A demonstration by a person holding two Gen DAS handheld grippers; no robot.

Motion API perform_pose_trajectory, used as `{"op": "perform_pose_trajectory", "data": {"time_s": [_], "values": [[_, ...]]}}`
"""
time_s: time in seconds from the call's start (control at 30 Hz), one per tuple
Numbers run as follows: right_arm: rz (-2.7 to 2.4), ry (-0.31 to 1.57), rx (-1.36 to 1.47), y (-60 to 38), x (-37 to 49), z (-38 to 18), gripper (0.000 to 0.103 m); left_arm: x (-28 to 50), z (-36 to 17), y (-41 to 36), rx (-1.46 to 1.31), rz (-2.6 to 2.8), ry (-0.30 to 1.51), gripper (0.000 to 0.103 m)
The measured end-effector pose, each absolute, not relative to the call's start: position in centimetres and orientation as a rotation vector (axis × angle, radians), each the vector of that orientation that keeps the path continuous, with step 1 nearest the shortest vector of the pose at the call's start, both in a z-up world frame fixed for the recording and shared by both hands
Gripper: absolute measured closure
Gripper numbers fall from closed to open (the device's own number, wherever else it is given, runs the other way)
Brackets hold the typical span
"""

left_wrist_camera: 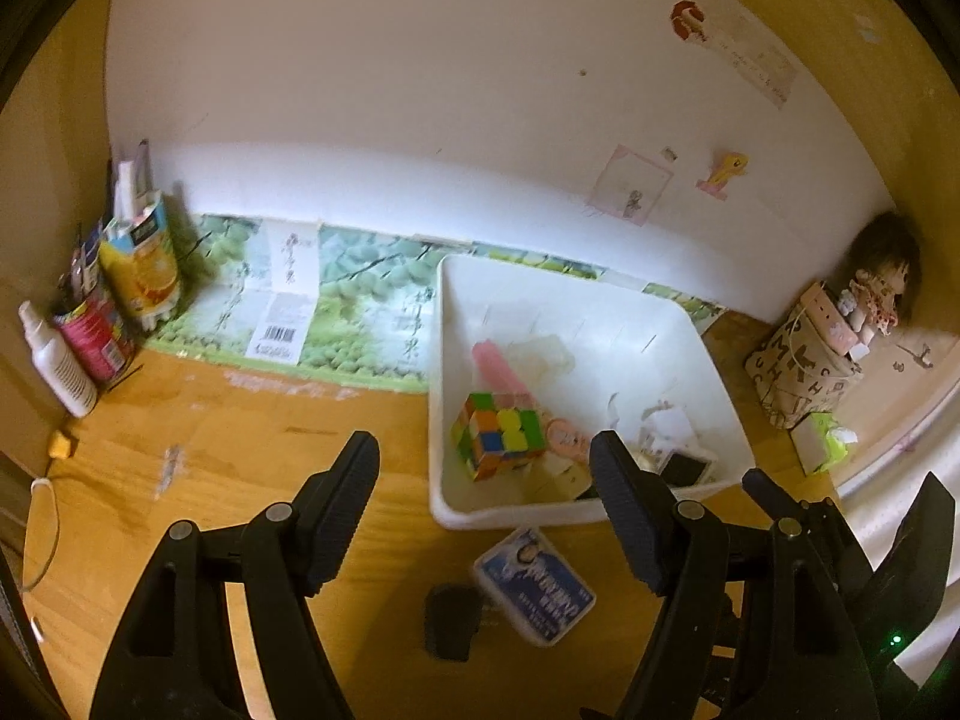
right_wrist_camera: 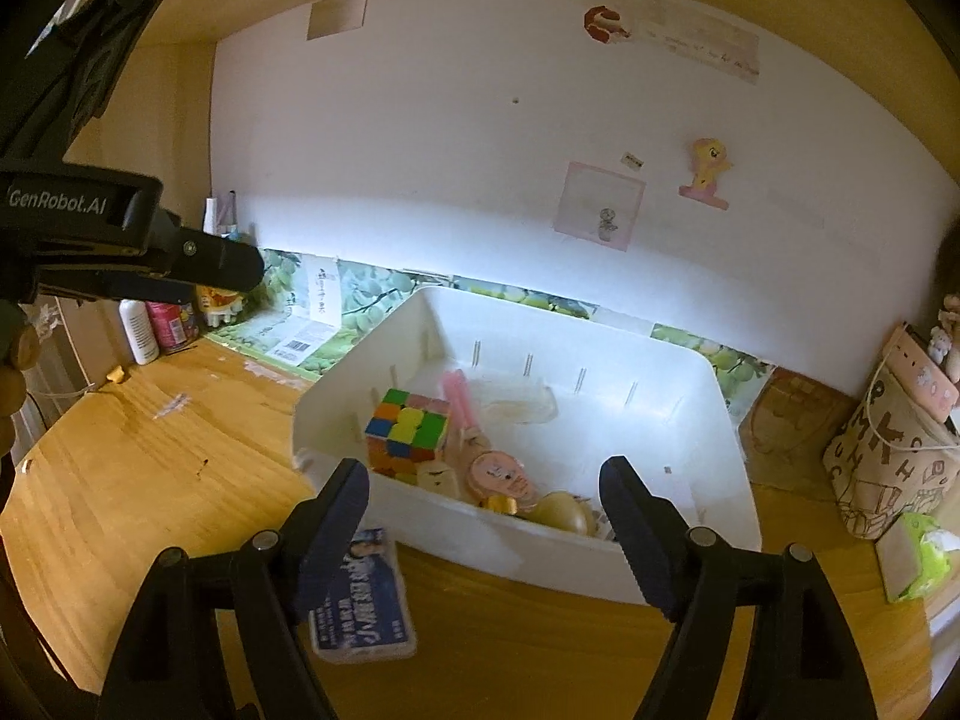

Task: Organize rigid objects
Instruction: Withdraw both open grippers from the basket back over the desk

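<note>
- Now both of my grippers hang above the wooden desk (left_wrist_camera: 198, 420), and I see nothing between the jaws of either one.
- My left gripper (left_wrist_camera: 483, 495) has its jaws apart and empty; through them I look at the near left corner of the white bin (left_wrist_camera: 576, 306).
- My right gripper (right_wrist_camera: 483, 513) also stands released, with only the front wall of the bin behind the gap. No earlier picture is given, so I speak only of this state.
- Inside the bin I count several things already put away: a colourful puzzle cube (right_wrist_camera: 408, 432), a pink stick (right_wrist_camera: 459, 399), a round pink piece with a printed face (right_wrist_camera: 501, 477) and a yellowish egg-shaped thing (right_wrist_camera: 564, 510). Some others are too blurred to name.
- Outside the bin, in the lower middle of the left view, a blue and white tin (left_wrist_camera: 534, 591) lies flat on the desk, just in front of the bin wall.
- Beside it, a little lower left, lies a small dark object (left_wrist_camera: 450, 621); I cannot tell what it is.
- My judgement: most of the work is done, and these two things are what remains.
</note>
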State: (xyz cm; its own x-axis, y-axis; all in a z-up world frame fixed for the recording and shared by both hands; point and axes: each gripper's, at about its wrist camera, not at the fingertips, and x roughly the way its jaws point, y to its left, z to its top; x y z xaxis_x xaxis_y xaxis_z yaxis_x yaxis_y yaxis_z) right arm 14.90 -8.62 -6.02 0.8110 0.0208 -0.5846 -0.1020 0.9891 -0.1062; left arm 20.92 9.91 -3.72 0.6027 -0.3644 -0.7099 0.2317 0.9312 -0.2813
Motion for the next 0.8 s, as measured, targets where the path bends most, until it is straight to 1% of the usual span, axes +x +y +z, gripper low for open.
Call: {"op": "perform_pose_trajectory", "data": {"time_s": [0.3,0.8], "values": [[0.11,0.672,-0.139,-7.1,13.3,-7.4,0.023,19.8,-5.5,11.7,-0.174,-0.308,0.944,0.027],[0.18,0.831,-0.103,-5.5,12.4,-12.4,0.023,18.7,-12.2,11.8,-0.189,-0.303,1.26,0.027]]}}
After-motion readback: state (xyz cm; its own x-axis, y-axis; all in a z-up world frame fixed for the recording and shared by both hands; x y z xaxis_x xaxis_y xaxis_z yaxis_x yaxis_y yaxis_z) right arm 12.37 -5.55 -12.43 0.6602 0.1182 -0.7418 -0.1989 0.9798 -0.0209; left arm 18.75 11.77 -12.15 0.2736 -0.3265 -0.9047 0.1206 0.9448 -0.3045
